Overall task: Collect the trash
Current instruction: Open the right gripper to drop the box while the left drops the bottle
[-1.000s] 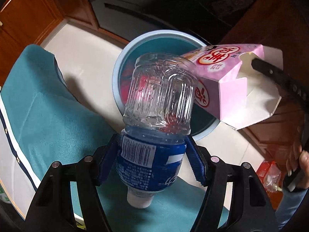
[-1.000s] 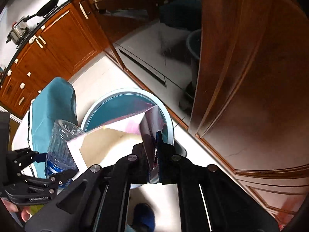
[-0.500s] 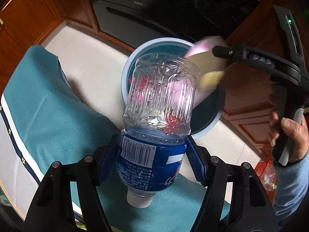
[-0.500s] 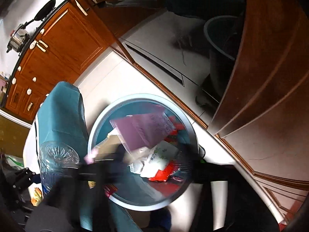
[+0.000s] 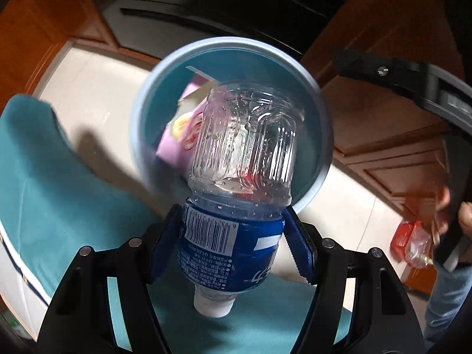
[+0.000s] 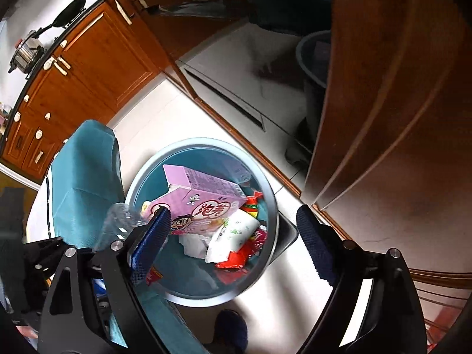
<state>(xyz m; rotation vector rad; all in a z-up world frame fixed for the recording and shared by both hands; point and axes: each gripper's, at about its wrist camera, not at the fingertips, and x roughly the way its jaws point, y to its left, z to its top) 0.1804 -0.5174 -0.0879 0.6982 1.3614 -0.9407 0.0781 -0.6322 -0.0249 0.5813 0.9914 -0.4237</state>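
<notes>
My left gripper [image 5: 234, 244] is shut on a clear plastic bottle [image 5: 242, 159] with a blue label, cap toward me, base held over the round blue trash bin [image 5: 141, 118]. A pink carton [image 5: 174, 141] lies inside the bin. In the right wrist view the pink carton [image 6: 203, 203] rests on wrappers in the bin [image 6: 271, 206], and my right gripper [image 6: 234, 236] is open and empty above it. The bottle [image 6: 118, 221] shows at the bin's left edge. The right gripper's body [image 5: 413, 82] shows at the right of the left wrist view.
A teal-covered chair [image 6: 82, 177] stands left of the bin. Wooden cabinets [image 6: 398, 118] rise to the right and behind [image 6: 88, 59]. A dark appliance front [image 5: 206, 8] sits beyond the bin. A red snack packet [image 5: 413, 244] lies by the right cabinet. A blue slipper [image 6: 231, 333] is below the bin.
My right gripper opened and let go of the pink carton, which dropped into the bin. The right gripper pulled back to the right. The left gripper brought the bottle further over the bin.
</notes>
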